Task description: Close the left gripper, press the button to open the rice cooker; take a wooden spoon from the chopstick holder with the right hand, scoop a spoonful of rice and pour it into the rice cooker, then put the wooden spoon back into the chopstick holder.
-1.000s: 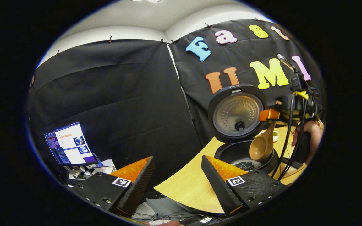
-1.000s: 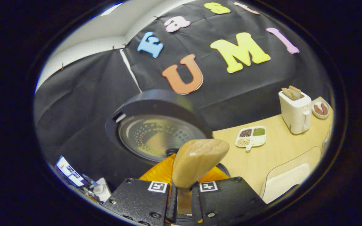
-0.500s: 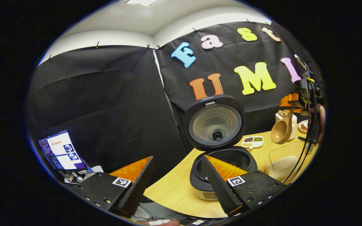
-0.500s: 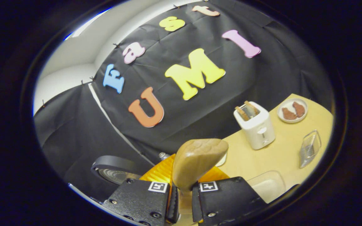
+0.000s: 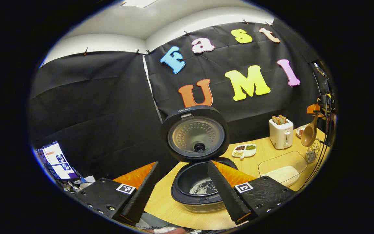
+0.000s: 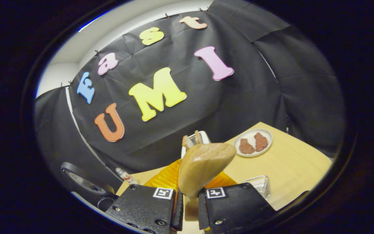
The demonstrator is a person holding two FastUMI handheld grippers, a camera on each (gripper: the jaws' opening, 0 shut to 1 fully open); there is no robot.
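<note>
Last step, I'd say: rice cooker [image 5: 200, 169] stands lid-up on the counter [image 5: 174, 208] w/ grains in the pot, and the right tongs [image 6: 187, 198] are clenched on the handle of the wooden spoon [image 6: 203, 167], bowl empty, seen in the left gripper view just above the wire chopstick holder [image 5: 313, 154] at the counter's far right. Left tongs [image 5: 183, 191] are released, holding nothing, near the cooker. Next move prob. needs the spoon lined up over the holder and lowered in upright before letting go.
</note>
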